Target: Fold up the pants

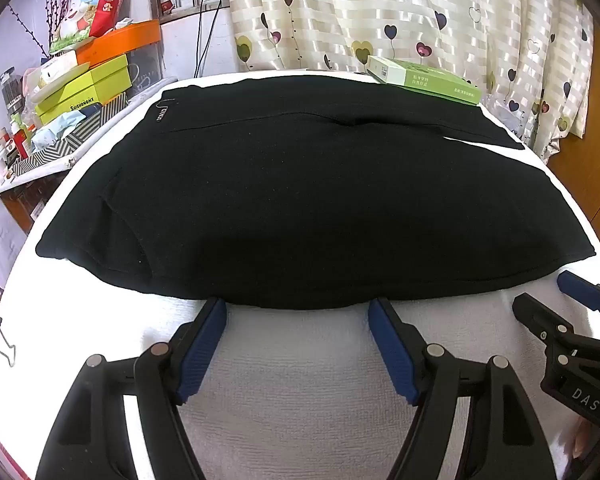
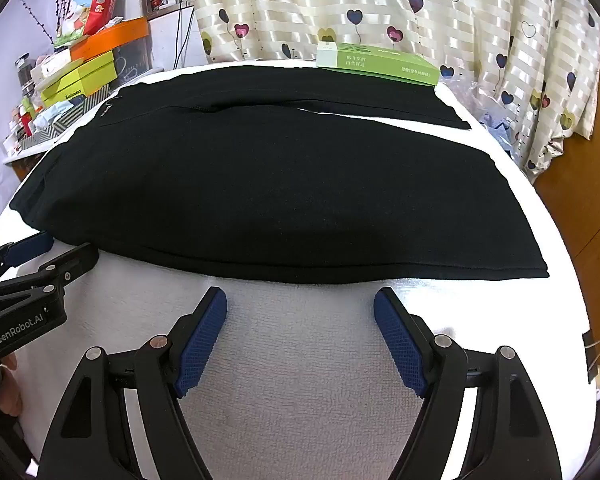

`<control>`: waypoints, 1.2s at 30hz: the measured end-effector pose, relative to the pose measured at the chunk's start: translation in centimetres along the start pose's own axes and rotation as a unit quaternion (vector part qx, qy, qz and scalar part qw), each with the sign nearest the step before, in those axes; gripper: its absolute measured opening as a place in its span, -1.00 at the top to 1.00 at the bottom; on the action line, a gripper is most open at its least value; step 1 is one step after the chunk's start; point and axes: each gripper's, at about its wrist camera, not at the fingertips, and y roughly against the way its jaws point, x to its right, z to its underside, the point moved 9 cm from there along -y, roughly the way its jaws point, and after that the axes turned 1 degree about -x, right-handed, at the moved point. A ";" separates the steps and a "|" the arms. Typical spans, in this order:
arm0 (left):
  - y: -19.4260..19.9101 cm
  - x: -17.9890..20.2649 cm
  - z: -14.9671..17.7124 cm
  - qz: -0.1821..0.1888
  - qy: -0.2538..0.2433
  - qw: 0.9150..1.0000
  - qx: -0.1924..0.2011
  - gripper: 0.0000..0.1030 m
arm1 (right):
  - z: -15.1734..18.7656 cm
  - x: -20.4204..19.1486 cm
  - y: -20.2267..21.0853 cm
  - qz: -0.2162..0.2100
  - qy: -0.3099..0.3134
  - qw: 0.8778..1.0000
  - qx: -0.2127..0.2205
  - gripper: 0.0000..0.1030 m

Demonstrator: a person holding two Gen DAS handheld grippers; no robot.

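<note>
Both grippers [image 1: 298,308] [image 2: 300,300] gape, seemingly just short of pants [image 1: 300,200].

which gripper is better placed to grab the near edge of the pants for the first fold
Left, narrowly. The left hand-held gripper is open with its fingertips at the near hem of the black pants. The right hand-held gripper, also open, sits slightly short of it.
</note>
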 end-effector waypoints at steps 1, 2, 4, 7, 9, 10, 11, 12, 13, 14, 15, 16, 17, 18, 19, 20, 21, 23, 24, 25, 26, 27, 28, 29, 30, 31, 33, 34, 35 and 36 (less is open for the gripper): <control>0.0 0.0 0.0 0.001 0.001 1.000 0.000 -0.47 | 0.0 0.0 0.0 0.000 0.000 1.000 0.000 -0.48; 0.0 0.0 0.0 0.001 0.001 1.000 0.000 -0.47 | 0.0 0.0 0.0 0.000 0.000 1.000 0.000 -0.48; 0.0 0.0 0.0 0.000 0.000 1.000 0.000 -0.47 | 0.0 0.0 0.0 0.001 0.000 1.000 0.000 -0.48; 0.0 0.0 0.0 0.000 0.000 1.000 0.000 -0.47 | 0.0 0.1 0.0 0.001 0.000 1.000 0.000 -0.48; 0.0 0.0 0.0 0.000 0.000 1.000 0.000 -0.47 | 0.0 0.1 0.0 0.001 0.000 1.000 0.000 -0.48; 0.0 0.0 0.0 0.000 0.000 1.000 0.000 -0.47 | 0.0 0.0 0.0 0.001 0.000 1.000 0.000 -0.48; 0.0 0.0 0.0 -0.001 0.000 1.000 0.000 -0.48 | 0.0 0.0 0.0 0.001 0.001 1.000 0.000 -0.48; 0.0 0.0 0.0 -0.001 0.000 1.000 0.000 -0.48 | 0.0 0.0 0.1 0.001 0.000 1.000 0.000 -0.48; 0.0 -0.1 0.0 -0.002 -0.001 1.000 0.000 -0.48 | 0.0 -0.1 0.1 0.001 -0.001 1.000 0.000 -0.48; 0.0 -0.1 0.0 -0.003 -0.001 1.000 0.000 -0.48 | 0.0 -0.1 0.1 0.002 -0.001 1.000 0.000 -0.48; 0.0 -0.1 0.0 -0.003 -0.001 1.000 0.000 -0.48 | 0.0 -0.1 0.1 0.003 -0.002 1.000 0.000 -0.48; 0.0 -0.2 0.0 -0.002 0.000 1.000 0.000 -0.48 | 0.1 0.0 0.1 0.003 -0.004 1.000 0.000 -0.48; 0.0 -0.3 -0.1 -0.001 0.000 1.000 0.000 -0.48 | 0.1 0.1 0.1 0.004 -0.007 1.000 0.000 -0.48; -0.1 0.0 -0.2 -0.001 0.001 1.000 0.000 -0.48 | 0.0 0.2 0.1 0.005 -0.009 1.000 0.000 -0.48; 0.0 -0.1 -0.1 -0.002 0.001 1.000 0.000 -0.48 | 0.0 0.1 0.0 0.006 -0.010 1.000 0.000 -0.48; 0.1 -0.3 -0.1 -0.002 0.001 1.000 0.000 -0.48 | 0.1 0.0 0.0 0.006 -0.012 1.000 0.000 -0.48; 0.1 -0.4 -0.1 -0.002 0.002 1.000 0.000 -0.48 | 0.1 0.0 0.0 0.008 -0.014 1.000 0.000 -0.48; 0.1 -0.2 0.1 -0.005 0.002 1.000 0.001 -0.48 | 0.1 0.0 0.1 0.010 -0.014 1.000 0.000 -0.48; 0.2 -0.2 0.2 -0.006 0.002 1.000 0.002 -0.48 | 0.0 0.0 0.1 0.010 -0.015 1.000 0.000 -0.48; 0.2 -0.2 0.2 -0.006 0.003 1.000 0.002 -0.48 | 0.1 0.1 0.1 0.009 -0.016 1.000 0.001 -0.48; 0.2 -0.1 0.2 -0.006 0.003 1.000 0.002 -0.48 | 0.0 0.1 0.1 0.009 -0.016 1.000 0.000 -0.48; 0.2 -0.2 0.2 -0.005 0.004 1.000 0.002 -0.48 | 0.0 0.1 0.1 0.009 -0.015 1.000 0.000 -0.48; 0.2 -0.2 0.2 -0.005 0.004 1.000 0.002 -0.48 | 0.0 0.2 0.1 0.009 -0.016 1.000 0.001 -0.48; 0.2 -0.1 0.2 -0.006 0.003 1.000 0.002 -0.48 | 0.0 0.2 0.1 0.008 -0.016 1.000 0.001 -0.48; 0.2 -0.2 0.2 -0.006 0.003 1.000 0.002 -0.48 | 0.0 0.2 0.1 0.008 -0.016 1.000 0.000 -0.48; 0.2 -0.2 0.2 -0.005 0.003 1.000 0.002 -0.48 | 0.0 0.2 0.1 0.009 -0.016 1.000 0.000 -0.48; 0.2 -0.1 0.2 -0.005 0.004 1.000 0.002 -0.48 | 0.0 0.2 0.1 0.009 -0.016 1.000 0.000 -0.48; 0.2 -0.1 0.2 -0.005 0.004 1.000 0.002 -0.48 | 0.0 0.2 0.1 0.008 -0.016 1.000 0.000 -0.48; 0.2 -0.1 0.2 -0.005 0.004 1.000 0.002 -0.48 | 0.0 0.2 0.1 0.009 -0.016 1.000 0.000 -0.48; 0.2 -0.2 0.2 -0.005 0.004 1.000 0.002 -0.48 | 0.0 0.1 0.1 0.009 -0.016 1.000 0.000 -0.48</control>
